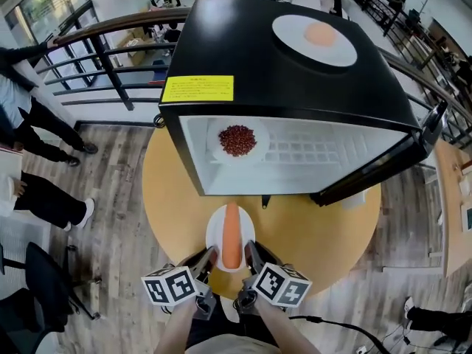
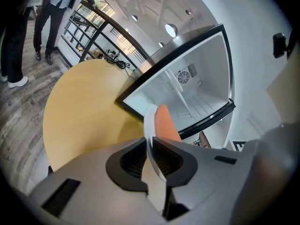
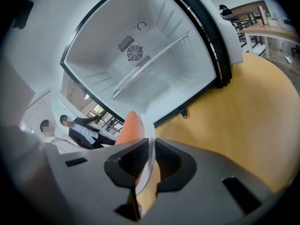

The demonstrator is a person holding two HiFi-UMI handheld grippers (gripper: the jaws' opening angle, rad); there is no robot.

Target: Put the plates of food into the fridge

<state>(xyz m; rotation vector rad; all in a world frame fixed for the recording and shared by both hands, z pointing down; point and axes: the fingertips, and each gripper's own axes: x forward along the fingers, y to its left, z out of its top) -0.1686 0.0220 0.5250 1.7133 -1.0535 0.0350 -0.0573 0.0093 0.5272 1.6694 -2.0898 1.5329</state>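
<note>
L gripper (image 1: 209,257), R gripper (image 1: 251,252) clamp plate (image 1: 214,230) rims; fridge (image 1: 243,46) mouth open ahead.

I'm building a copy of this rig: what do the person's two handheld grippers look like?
The left gripper and right gripper both have dark grey bodies, with two jaws lined by black ribbed pads. Each carries a white cube printed with black square markers. A thin black cable trails from the right one.

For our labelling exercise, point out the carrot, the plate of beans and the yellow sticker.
carrot (image 1: 231,234): head view, its middle.
plate of beans (image 1: 259,147): head view, right rim.
yellow sticker (image 1: 198,88): head view, its centre.
</note>
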